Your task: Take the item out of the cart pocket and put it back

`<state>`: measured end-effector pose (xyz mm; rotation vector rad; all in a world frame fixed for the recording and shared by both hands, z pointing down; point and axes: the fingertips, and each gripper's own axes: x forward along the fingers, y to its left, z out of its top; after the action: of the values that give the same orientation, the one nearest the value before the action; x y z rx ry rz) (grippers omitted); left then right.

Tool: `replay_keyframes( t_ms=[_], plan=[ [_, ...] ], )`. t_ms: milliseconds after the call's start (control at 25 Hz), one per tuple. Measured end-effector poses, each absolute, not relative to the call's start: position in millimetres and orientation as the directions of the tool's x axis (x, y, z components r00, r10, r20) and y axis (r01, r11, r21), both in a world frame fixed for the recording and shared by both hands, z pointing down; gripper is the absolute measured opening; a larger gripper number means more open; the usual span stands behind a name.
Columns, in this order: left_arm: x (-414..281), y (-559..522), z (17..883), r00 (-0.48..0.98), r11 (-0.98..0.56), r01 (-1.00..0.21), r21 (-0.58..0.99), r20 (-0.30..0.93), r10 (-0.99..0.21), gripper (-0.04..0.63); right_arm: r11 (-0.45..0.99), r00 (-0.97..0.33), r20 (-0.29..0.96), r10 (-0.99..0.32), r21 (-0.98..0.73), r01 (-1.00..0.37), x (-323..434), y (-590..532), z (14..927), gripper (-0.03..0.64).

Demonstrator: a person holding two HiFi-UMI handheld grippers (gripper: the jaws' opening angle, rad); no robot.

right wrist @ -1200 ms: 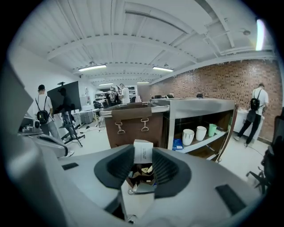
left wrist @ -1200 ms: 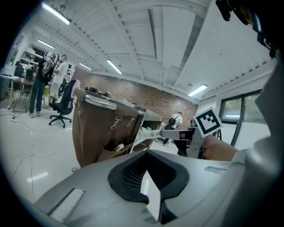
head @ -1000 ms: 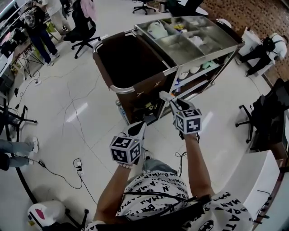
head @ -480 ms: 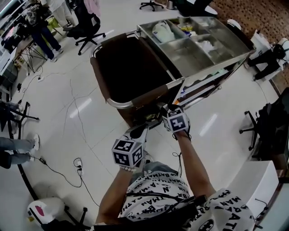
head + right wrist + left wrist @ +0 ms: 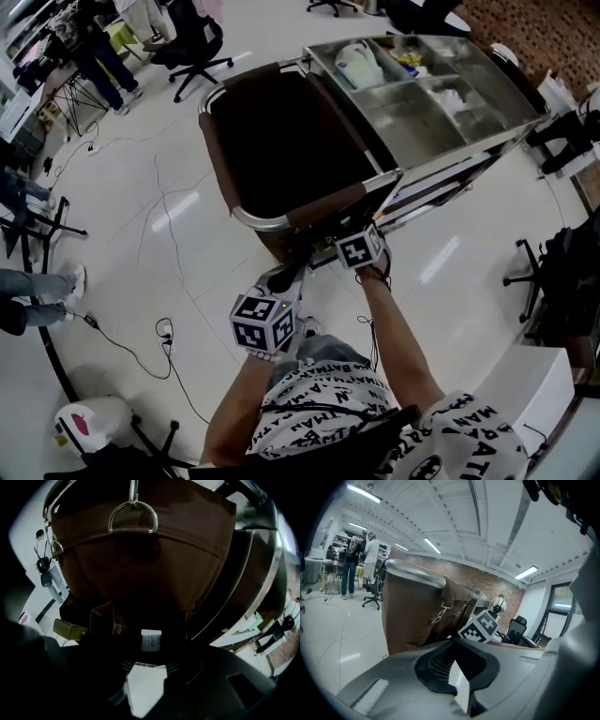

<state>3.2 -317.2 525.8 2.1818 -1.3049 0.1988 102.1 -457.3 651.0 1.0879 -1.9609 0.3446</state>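
**Progress.** Nothing is out of the cart yet, so both the removal and the return remain to be done.

**Left side.** The left gripper [image 5: 284,277] hangs short of the cart [image 5: 281,217] over the glossy pale floor [image 5: 159,216]. Its grey moulded jaws are drawn together, with only a sliver of light between them and nothing held. It faces the brown fabric bag [image 5: 412,616], a matt woven cloth hung from a rounded chrome rail by metal clips.

**Centre.** The right gripper [image 5: 146,663] is angled down at the bag's near end, under a steel D-ring [image 5: 133,517]. Its dark jaws have just been opening and stand apart with nothing clasped. Straight ahead, just beyond the tips, a small white rectangular packet [image 5: 151,640] stands upright in the dark cart pocket [image 5: 105,620]. I judge this to be the item; its print is too small to read. To its left an olive box [image 5: 69,629] shows at the pocket's edge.

**Right side.** The cart's top is a steel tray [image 5: 403,112], brushed and split into compartments that hold sundry supplies.

**Remaining (as judged).** Close on the packet, lift it clear, then reseat it.
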Motion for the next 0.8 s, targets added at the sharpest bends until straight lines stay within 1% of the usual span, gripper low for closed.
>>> replay_keyframes(
  t_ms=[160, 240, 440, 600, 640, 680, 760, 800],
  plan=[
    [-6, -312, 528, 0.506, -0.343, -0.846, 0.408, 0.414, -0.757, 0.0, 0.551, -0.265, 0.761, -0.592, 0.142, -0.822, 103, -460, 643, 0.163],
    [-10, -306, 529, 0.508, -0.345, -0.845, 0.409, 0.412, -0.756, 0.0, 0.536, -0.265, 0.749, -0.607, 0.139, -0.833, 105, -457, 636, 0.196],
    [-21, -283, 522, 0.527, -0.369, -0.834, 0.41, 0.394, -0.753, 0.0, 0.477, -0.244, 0.714, -0.656, 0.141, -0.868, 120, -432, 610, 0.196],
    [-26, -257, 515, 0.556, -0.402, -0.815, 0.418, 0.367, -0.746, 0.0, 0.424, -0.311, 0.643, -0.7, 0.023, -0.905, 129, -388, 576, 0.193],
    [-28, -248, 513, 0.562, -0.411, -0.811, 0.417, 0.359, -0.745, 0.0, 0.414, -0.337, 0.613, -0.714, -0.018, -0.91, 128, -374, 564, 0.18],
    [-30, -239, 510, 0.568, -0.419, -0.807, 0.416, 0.352, -0.744, 0.0, 0.407, -0.365, 0.578, -0.73, -0.062, -0.911, 126, -357, 551, 0.117],
    [-35, -215, 506, 0.578, -0.434, -0.8, 0.414, 0.34, -0.742, 0.0, 0.401, -0.416, 0.514, -0.75, -0.146, -0.904, 118, -317, 528, 0.037],
    [-38, -200, 503, 0.584, -0.441, -0.796, 0.415, 0.335, -0.739, 0.0, 0.403, -0.432, 0.492, -0.756, -0.17, -0.899, 114, -293, 519, 0.012]
  ],
)
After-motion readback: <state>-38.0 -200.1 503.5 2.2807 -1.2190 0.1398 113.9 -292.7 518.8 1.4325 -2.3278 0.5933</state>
